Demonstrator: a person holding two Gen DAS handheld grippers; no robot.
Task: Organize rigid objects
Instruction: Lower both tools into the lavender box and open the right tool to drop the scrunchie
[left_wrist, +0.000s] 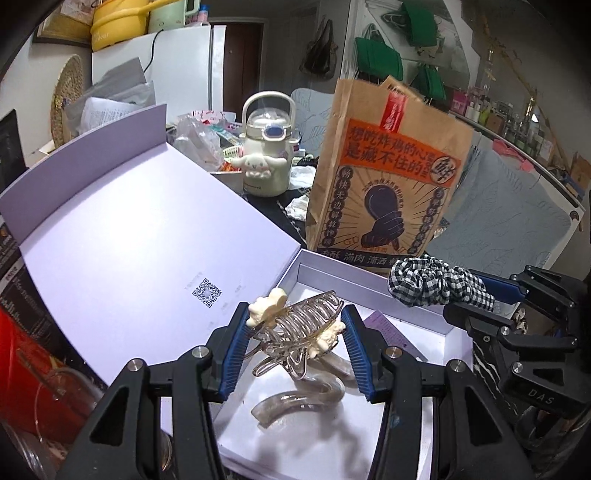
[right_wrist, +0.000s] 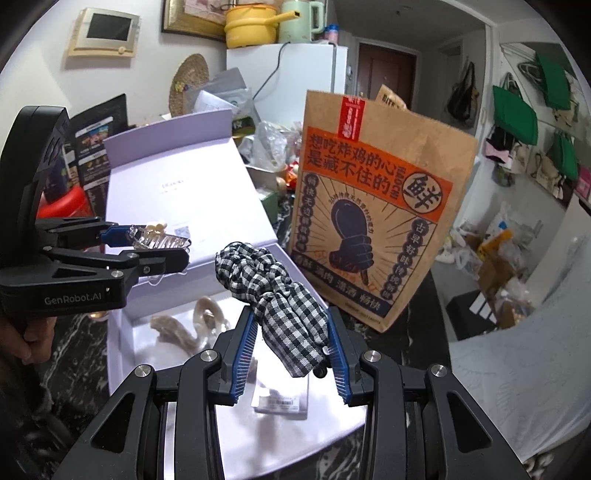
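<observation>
Paper bag (right_wrist: 373, 221) behind box (left_wrist: 458, 332) – kettle (left_wrist: 266, 147) beyond

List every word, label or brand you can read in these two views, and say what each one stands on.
"GenRobot.AI": body of the left gripper.
"DAS": body of the right gripper.
"想吃炸鸡的心是藏不住的" and "鲜": orange banner of the brown paper bag.
"古早好味": bag's right side strip.
QR code with tiny print, open lid of the lilac box: unreadable.
Barcode label in the box: too blurred.

Your left claw (left_wrist: 293, 345) hangs over the open box (left_wrist: 373, 275), hair clip (left_wrist: 295, 325) in it; your right claw (right_wrist: 291, 345) beside it carries a scrunchie (right_wrist: 280, 280); the paper bag (left_wrist: 388, 177) stands behind the box
</observation>
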